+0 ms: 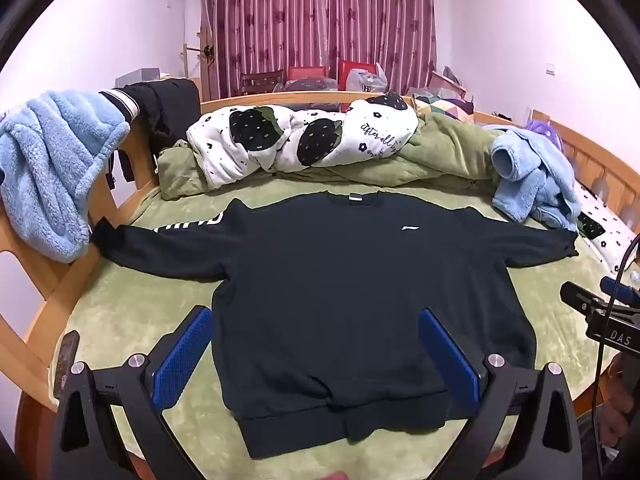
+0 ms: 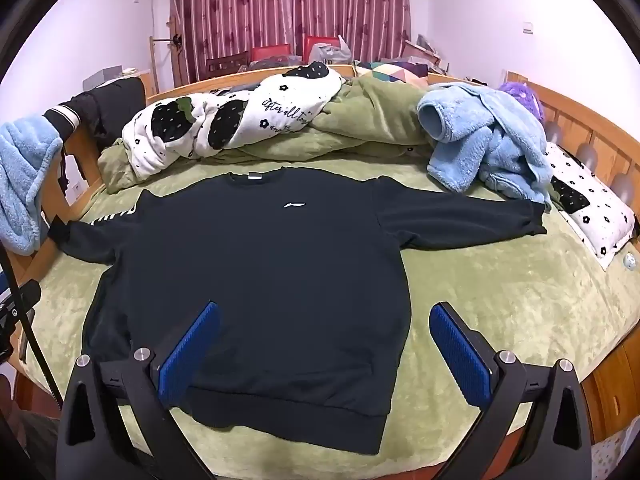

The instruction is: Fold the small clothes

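A black long-sleeved sweatshirt [image 1: 340,280] lies flat and face up on the green bed sheet [image 1: 132,320], both sleeves spread out sideways, hem toward me. It also shows in the right wrist view [image 2: 260,280]. My left gripper [image 1: 316,324] is open and empty, hovering above the lower part of the sweatshirt. My right gripper [image 2: 324,320] is open and empty, above the sweatshirt's lower right edge. The right gripper's body shows at the right edge of the left wrist view [image 1: 608,320].
A rolled white strawberry-print quilt [image 1: 296,140] and green blanket [image 1: 440,148] lie behind the sweatshirt. A light blue fleece garment [image 1: 532,184] lies at the back right, another [image 1: 52,164] hangs on the wooden bed frame [image 1: 48,292] at left. A pillow [image 2: 592,212] lies right.
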Tool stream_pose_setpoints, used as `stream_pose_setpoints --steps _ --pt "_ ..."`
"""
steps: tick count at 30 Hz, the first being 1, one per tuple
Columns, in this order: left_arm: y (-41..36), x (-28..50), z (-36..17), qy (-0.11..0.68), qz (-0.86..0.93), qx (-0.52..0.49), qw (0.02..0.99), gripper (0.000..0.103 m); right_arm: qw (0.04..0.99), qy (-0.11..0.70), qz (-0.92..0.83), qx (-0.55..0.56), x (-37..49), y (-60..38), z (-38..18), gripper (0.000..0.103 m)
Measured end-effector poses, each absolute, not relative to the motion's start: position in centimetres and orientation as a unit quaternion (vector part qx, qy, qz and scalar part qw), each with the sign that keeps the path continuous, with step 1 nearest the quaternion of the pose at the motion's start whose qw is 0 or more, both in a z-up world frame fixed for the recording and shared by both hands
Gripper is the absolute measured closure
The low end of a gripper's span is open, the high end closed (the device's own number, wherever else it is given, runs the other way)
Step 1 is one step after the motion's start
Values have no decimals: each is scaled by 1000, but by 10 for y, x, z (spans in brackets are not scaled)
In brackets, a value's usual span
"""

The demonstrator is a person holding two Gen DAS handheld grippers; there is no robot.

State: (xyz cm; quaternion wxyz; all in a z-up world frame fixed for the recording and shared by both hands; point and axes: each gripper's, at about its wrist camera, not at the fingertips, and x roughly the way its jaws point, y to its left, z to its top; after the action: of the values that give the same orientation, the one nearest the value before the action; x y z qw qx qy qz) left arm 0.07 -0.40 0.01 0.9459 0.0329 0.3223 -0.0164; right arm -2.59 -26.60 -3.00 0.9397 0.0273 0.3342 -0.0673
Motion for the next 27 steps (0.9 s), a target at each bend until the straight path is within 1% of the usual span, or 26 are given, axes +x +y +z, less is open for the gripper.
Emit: stream_pose_setpoints --steps 1,5,12,27 --pt "1 3 1 330 -21 22 943 0 934 347 -59 53 -24 -269 -30 0" --pt "17 2 -2 326 -32 3 945 0 936 344 -58 47 -25 -267 -29 0" --pt "12 -3 0 316 -28 20 948 0 937 342 -54 34 -27 -255 -30 0" --pt "11 -3 2 315 -26 21 949 0 938 339 -62 30 -25 -250 -27 0"
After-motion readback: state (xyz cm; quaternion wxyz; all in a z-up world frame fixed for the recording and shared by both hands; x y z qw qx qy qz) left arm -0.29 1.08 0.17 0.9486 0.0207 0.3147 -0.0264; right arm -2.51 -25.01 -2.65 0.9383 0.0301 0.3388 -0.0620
